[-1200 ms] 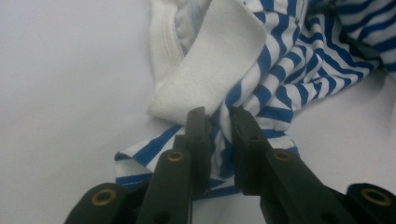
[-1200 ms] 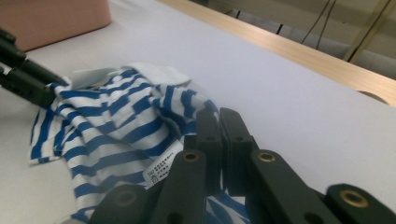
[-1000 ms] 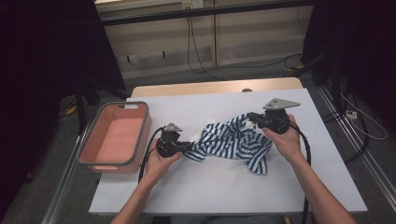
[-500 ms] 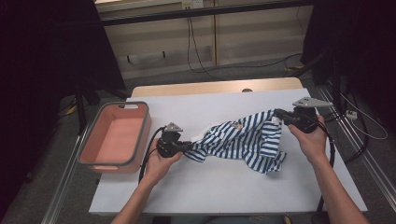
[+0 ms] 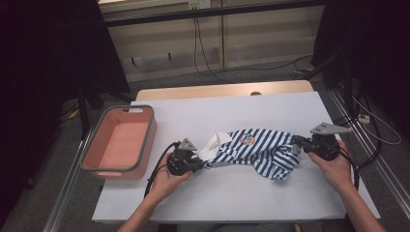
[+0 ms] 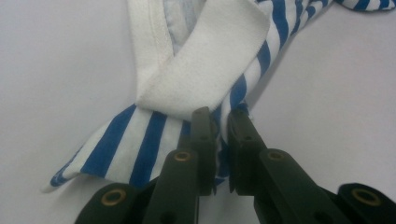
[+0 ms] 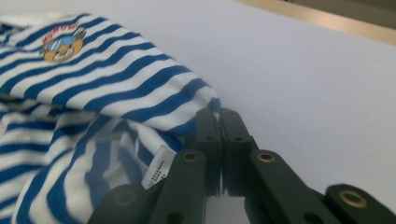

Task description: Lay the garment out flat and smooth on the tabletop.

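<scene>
The left gripper (image 5: 202,165) pinches the collar end of the blue-and-white striped shirt (image 5: 254,151), its jaws closed on the cloth beside the white collar (image 6: 196,60). The right gripper (image 5: 296,145) clamps the shirt's opposite edge, near a care label (image 7: 159,172). The shirt lies stretched between them on the white table (image 5: 232,193), its long axis running left to right, bear logo (image 7: 60,44) facing up. A pink basin (image 5: 118,142) sits at the table's left edge.

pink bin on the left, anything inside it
Nothing visible inside the pink bin: the high view shows a bare pink floor. The near wall hides the strip of floor just behind it, so that part cannot be checked.
</scene>
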